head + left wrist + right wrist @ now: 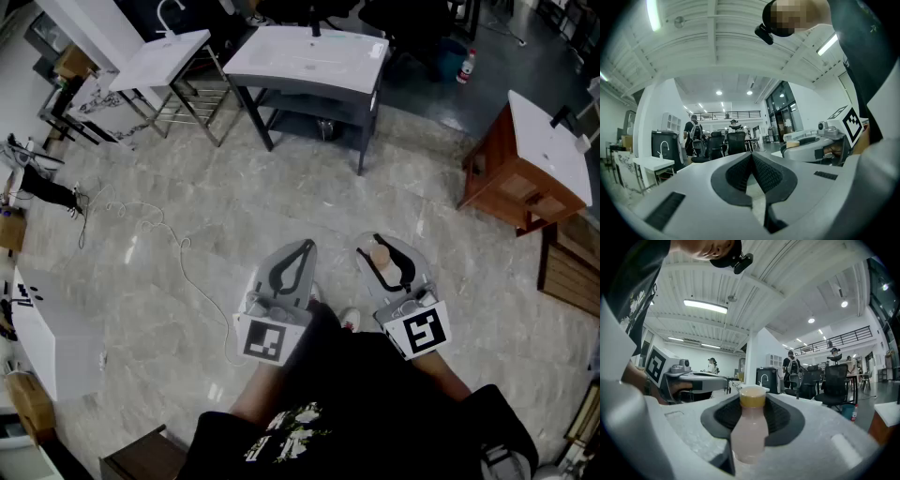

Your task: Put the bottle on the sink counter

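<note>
A small bottle point(381, 257) of pale pink liquid with a tan cap stands upright between the jaws of my right gripper point(383, 251), which is shut on its body. In the right gripper view the bottle point(749, 430) fills the space between the dark pads, and the gripper point(753, 404) points level. My left gripper point(307, 247) is held beside it, shut with nothing in it; its pads meet at the tip point(752, 157). The grey sink counter point(272, 70) with a white basin stands a few steps ahead across the marble floor.
A second white sink point(161, 58) on a metal frame stands left of the grey counter. At the right is a wooden cabinet point(511, 173) with a white top. A thin cable point(178, 258) trails across the floor. A plastic bottle point(466, 67) stands on the floor far behind.
</note>
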